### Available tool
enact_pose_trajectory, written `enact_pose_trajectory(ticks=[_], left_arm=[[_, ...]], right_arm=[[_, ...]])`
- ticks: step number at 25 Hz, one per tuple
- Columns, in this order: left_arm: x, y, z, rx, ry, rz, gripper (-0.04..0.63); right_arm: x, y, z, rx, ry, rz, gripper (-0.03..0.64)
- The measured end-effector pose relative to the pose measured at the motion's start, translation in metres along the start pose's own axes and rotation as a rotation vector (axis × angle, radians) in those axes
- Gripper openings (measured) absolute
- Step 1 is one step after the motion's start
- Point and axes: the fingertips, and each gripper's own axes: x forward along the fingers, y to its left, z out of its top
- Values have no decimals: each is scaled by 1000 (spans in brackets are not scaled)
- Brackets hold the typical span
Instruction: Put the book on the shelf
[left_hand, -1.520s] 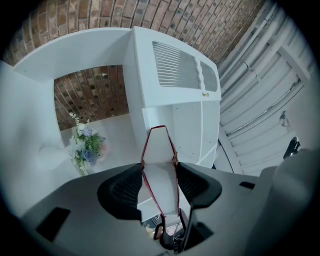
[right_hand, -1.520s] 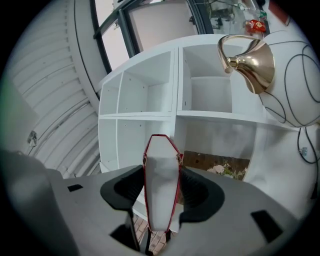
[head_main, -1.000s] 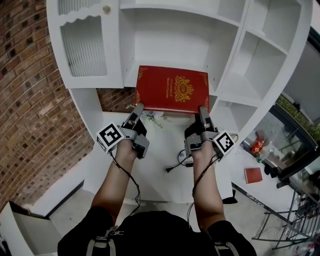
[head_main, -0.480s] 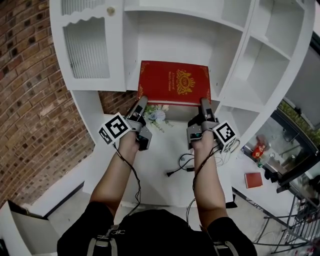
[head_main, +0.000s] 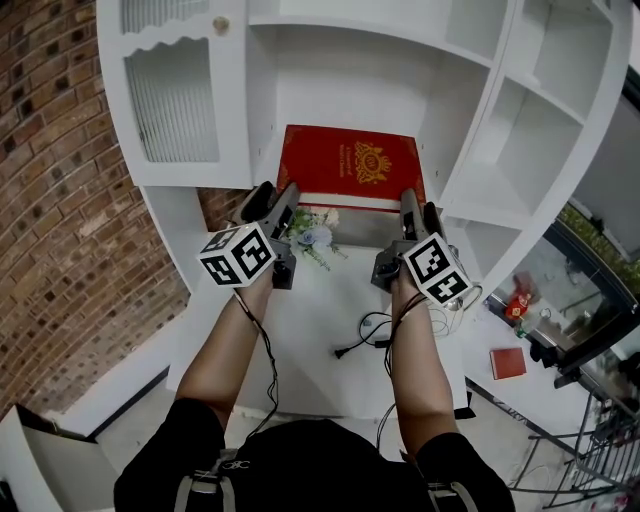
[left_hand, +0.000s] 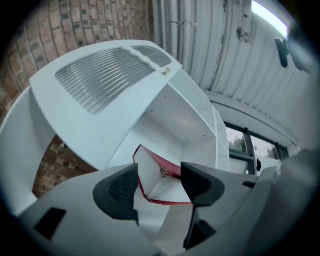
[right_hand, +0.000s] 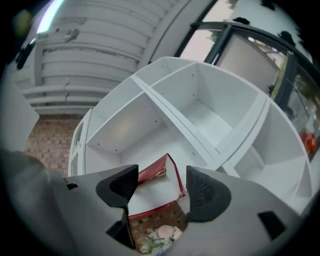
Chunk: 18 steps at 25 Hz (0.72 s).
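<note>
The red book (head_main: 354, 166) with a gold crest lies flat on the white shelf (head_main: 446, 186), in the middle compartment. My left gripper (head_main: 270, 204) is at the book's near left corner and my right gripper (head_main: 415, 210) at its near right corner. On both, the jaws are opening and the pads stand clear of the cover. In the left gripper view the book's corner (left_hand: 150, 177) shows between the jaws of the left gripper (left_hand: 159, 176), untouched. The right gripper view shows the book (right_hand: 159, 196) just beyond the right gripper (right_hand: 159, 180).
A ribbed cabinet door (head_main: 171, 98) closes the compartment to the left. Open side compartments (head_main: 505, 130) lie to the right. Artificial flowers (head_main: 312, 233) and a black cable (head_main: 362, 335) sit on the white desk (head_main: 310, 330) below. A brick wall (head_main: 55, 200) is at the left.
Both grippers have let go of the book and their jaws have spread. The book now rests further in on the shelf, and the grippers sit just back from its front edge.
</note>
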Motion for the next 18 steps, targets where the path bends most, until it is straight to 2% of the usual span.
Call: enact_pose_trajectory(ticks=[4,7,9,11,13,18], left_arm=[[3,-3,8,194,-3,25,276],[5,-7,13,329,-1,38,273],[5,-15,15,446,-7,44,237],[6,-24,15,545,-18,53,179],[7,-26,16,575,-30,57,172],[14,-23,16,565,-15,47,173]], right_arm=[[2,11,7,-271,-37,-18,311],[2,22,8,-455,-51,-27,268],[3,29,8,-535,-53,-26,229],[4,32,8,-565,-53,-22,210],[6,32,9,-556,-48,-14,210],[14,30,9,-562,-3,-8,210]])
